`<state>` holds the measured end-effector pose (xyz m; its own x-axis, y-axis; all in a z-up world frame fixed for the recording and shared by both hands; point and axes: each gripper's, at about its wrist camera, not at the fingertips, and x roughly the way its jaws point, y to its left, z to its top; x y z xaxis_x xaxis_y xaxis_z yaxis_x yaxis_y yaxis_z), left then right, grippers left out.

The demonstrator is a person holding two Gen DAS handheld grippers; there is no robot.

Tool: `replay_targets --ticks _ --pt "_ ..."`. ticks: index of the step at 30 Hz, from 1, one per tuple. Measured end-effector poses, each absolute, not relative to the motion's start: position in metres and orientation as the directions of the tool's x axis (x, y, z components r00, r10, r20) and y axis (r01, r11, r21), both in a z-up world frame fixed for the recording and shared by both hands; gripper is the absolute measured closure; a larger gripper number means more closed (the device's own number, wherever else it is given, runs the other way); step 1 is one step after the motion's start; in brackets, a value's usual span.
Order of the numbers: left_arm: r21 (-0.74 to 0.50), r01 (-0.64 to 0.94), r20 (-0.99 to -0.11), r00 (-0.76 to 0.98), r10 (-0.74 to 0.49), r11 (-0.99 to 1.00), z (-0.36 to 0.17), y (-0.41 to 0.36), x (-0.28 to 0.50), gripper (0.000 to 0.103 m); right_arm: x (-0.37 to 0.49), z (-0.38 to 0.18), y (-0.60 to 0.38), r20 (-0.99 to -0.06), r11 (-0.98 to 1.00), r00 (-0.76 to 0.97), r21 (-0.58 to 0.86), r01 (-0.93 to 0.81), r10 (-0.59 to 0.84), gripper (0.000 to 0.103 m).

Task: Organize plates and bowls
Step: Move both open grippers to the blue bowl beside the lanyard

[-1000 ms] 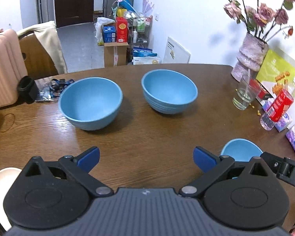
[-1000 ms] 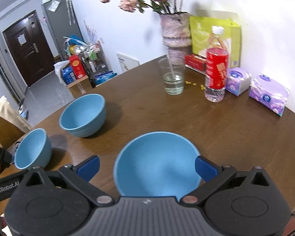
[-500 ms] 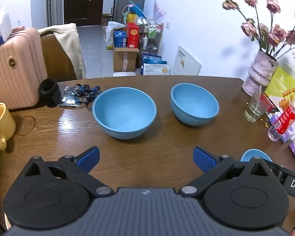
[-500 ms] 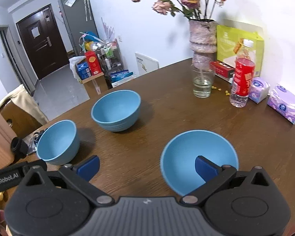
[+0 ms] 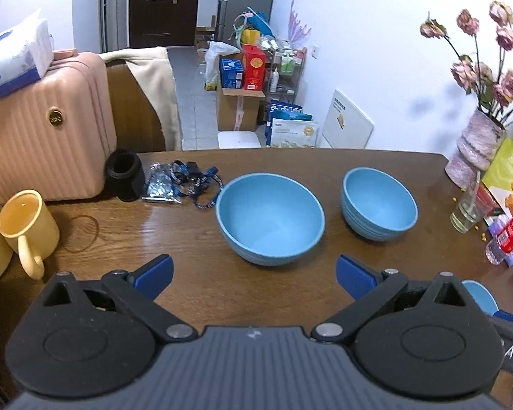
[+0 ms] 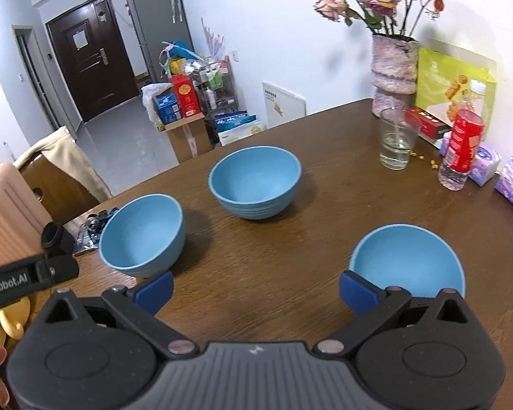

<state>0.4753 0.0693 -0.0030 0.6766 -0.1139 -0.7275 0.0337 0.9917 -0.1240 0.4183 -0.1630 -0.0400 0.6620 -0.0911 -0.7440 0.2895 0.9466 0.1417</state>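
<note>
While both hand-held grippers gape wide, empty, near bowl (image 6: 407,259) touches right hand-held gripper (image 6: 254,287) fingertip.

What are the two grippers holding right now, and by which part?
Nothing. The left gripper and the right gripper are both open, with only bare table between their fingers. The three blue bowls sit untouched.

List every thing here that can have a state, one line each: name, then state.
Left tool: open, holding nothing.
Right tool: open, holding nothing.
Left bowl: upright, empty.
Middle bowl: upright, empty.
Right bowl: upright, empty.
Mug: upright.
Glass: upright, some water.
Bottle: upright, capped.
</note>
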Motion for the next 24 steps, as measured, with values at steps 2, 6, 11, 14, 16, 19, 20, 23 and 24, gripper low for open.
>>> replay_targets --ticks 2,6,11,14,16,19,20,23,24 --pt "-0.122 0.028 -0.73 0.675 -0.108 0.992 -0.001 0.075 0.481 0.0 0.421 -0.04 -0.159 -0.747 0.949 0.659 0.141 0.282 -0.085 0.0" --pt "-0.108 0.017 -0.739 0.668 -0.092 0.994 0.0 0.085 0.492 0.0 0.428 -0.038 -0.145 -0.752 0.954 0.655 0.138 0.265 -0.073 0.0" --pt "-0.102 -0.007 -0.744 0.664 -0.071 0.995 0.0 0.1 0.508 0.0 0.44 -0.038 -0.128 -0.764 0.96 0.643 0.132 0.247 -0.06 0.0" --pt "-0.095 -0.021 -0.75 0.659 -0.057 0.995 0.0 0.109 0.519 0.0 0.45 -0.039 -0.117 -0.772 0.963 0.634 0.135 0.233 -0.045 0.0" --pt "-0.088 -0.03 -0.755 0.655 -0.047 0.996 -0.002 0.114 0.527 0.0 0.458 -0.041 -0.11 -0.778 0.965 0.627 0.134 0.225 -0.038 0.0" --pt "-0.082 -0.034 -0.76 0.648 -0.04 0.996 -0.003 0.118 0.54 0.0 0.471 -0.045 -0.104 -0.787 0.964 0.616 0.139 0.229 -0.033 0.0" --pt "-0.078 -0.034 -0.762 0.646 -0.037 0.996 -0.004 0.118 0.544 0.0 0.477 -0.046 -0.103 -0.79 0.962 0.612 0.141 0.233 -0.033 0.0" --pt "-0.067 -0.03 -0.772 0.634 -0.033 0.997 -0.008 0.116 0.56 0.0 0.492 -0.049 -0.101 -0.799 0.956 0.6 0.147 0.255 -0.037 0.0" --pt "-0.063 -0.028 -0.776 0.63 -0.031 0.998 -0.01 0.115 0.565 0.0 0.497 -0.05 -0.101 -0.803 0.953 0.595 0.149 0.264 -0.04 0.0"
